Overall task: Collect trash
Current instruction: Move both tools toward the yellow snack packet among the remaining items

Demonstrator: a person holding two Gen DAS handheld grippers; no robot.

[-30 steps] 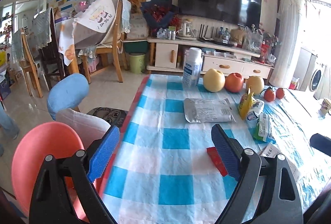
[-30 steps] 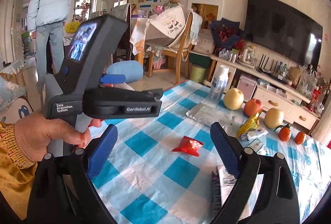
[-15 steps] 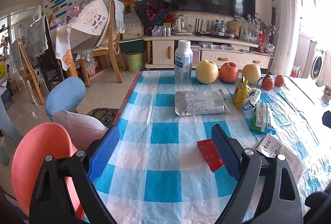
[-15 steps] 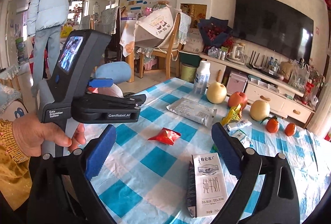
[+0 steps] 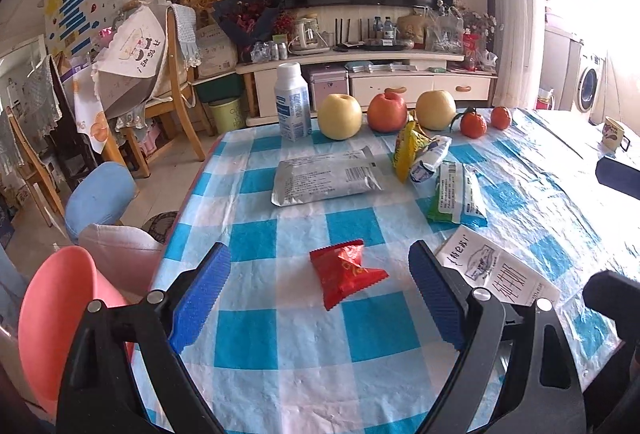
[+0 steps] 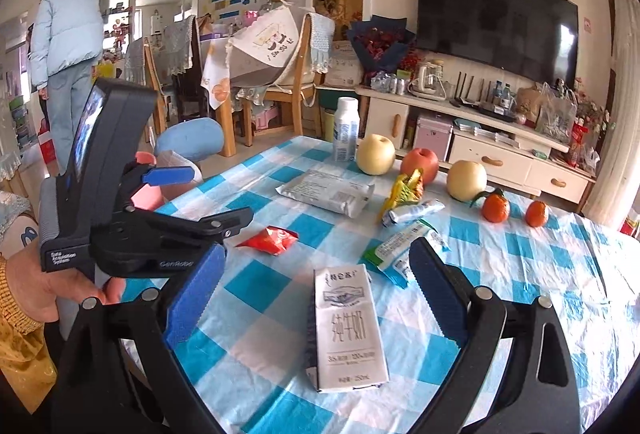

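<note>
Left gripper (image 5: 318,292) has swung round over the last second: the crumpled red foil snack wrapper (image 5: 345,272), earlier tucked beside its right finger, now lies centred between the wide-apart jaws, untouched on the blue-and-white checked table (image 5: 256,366).

Right gripper (image 6: 316,294) has likewise come over the flattened white milk carton (image 6: 347,330), which lies flat between its spread fingers; jaws apart, nothing held.

Both seem lined up for a pick. Silver foil pouch (image 5: 326,179) and green-white wrapper (image 5: 456,193) wait farther back, near the fruit.
</note>
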